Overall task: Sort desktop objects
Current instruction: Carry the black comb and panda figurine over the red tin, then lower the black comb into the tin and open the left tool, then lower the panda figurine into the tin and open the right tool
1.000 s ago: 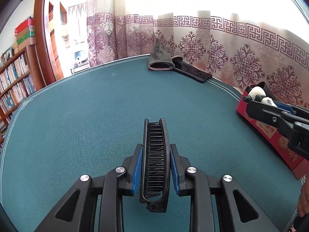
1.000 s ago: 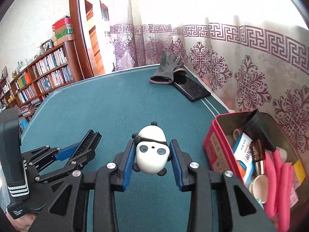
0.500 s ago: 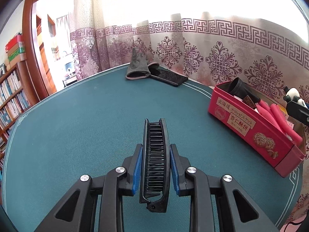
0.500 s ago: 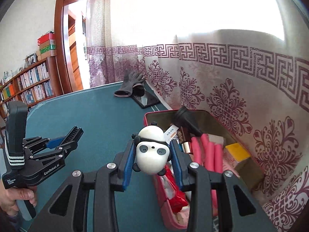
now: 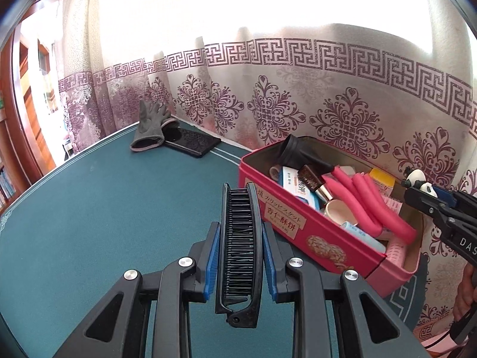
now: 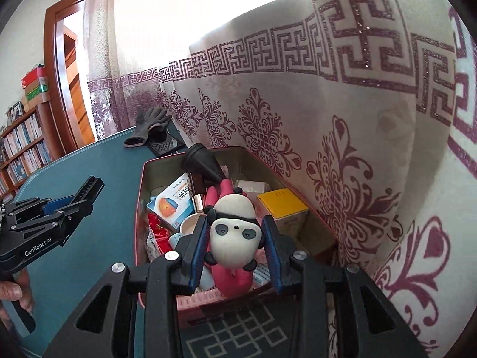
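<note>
Right gripper (image 6: pixel 235 238) clamps the panda figure (image 6: pixel 232 232) between its blue pads and holds it over the open red tin (image 5: pixel 298 223), likely to drop it in with the pink rollers (image 5: pixel 366 200) and boxes. Left gripper (image 5: pixel 240 238) is closed on the black folding comb (image 5: pixel 240 238), above the green table (image 5: pixel 104 208) just beside the tin's near wall, probably next in line for sorting. A glove (image 5: pixel 150 128) lies at the far edge.

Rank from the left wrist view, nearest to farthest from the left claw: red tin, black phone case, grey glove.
1. Red tin: right of the left claw, which is shut on the black comb.
2. Black phone case: flat on the green table, far side, by the curtain.
3. Grey glove: left of the case, partly overlapping it; nearly as far, so this ranking is tentative.
</note>
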`<state>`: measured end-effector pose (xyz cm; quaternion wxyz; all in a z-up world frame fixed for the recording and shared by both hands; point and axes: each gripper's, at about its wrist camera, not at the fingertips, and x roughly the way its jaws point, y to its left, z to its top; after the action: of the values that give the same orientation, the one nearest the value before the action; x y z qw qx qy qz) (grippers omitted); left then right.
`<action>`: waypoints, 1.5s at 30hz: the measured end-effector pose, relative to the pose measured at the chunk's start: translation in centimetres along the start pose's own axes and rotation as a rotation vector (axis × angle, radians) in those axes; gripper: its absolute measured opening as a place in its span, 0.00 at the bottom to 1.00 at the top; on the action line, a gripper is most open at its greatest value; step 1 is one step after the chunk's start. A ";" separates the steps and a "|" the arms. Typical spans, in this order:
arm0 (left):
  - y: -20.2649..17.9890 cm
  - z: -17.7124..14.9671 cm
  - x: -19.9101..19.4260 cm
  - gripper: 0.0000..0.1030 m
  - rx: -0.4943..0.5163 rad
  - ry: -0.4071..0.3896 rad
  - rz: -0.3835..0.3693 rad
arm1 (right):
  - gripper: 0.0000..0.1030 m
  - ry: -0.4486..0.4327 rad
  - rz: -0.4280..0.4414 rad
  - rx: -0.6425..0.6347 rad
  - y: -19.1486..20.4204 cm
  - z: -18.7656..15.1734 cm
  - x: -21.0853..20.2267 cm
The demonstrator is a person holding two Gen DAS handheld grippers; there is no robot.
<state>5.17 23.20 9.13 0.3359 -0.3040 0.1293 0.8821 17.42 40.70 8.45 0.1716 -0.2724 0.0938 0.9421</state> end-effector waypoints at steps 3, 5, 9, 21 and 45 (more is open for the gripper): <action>-1.5 1.4 0.2 0.27 0.016 -0.015 -0.042 | 0.38 -0.004 0.001 0.008 -0.5 0.1 -0.1; -2.3 2.3 0.3 0.27 0.023 -0.019 -0.071 | 0.38 -0.003 0.006 0.010 -0.8 0.1 0.1; -3.7 3.7 1.1 0.27 0.030 -0.017 -0.139 | 0.38 0.001 0.016 0.006 -0.9 0.3 0.6; -5.7 5.5 6.0 0.46 -0.015 0.045 -0.229 | 0.38 0.023 0.021 0.034 -2.0 0.2 1.6; -0.5 1.4 2.0 0.86 -0.059 0.011 0.007 | 0.38 0.055 0.135 -0.024 2.0 0.3 1.6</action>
<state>3.73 25.23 8.92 0.3227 -0.3184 0.1061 0.8850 15.24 39.40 7.99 0.1015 -0.2934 0.1056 0.9447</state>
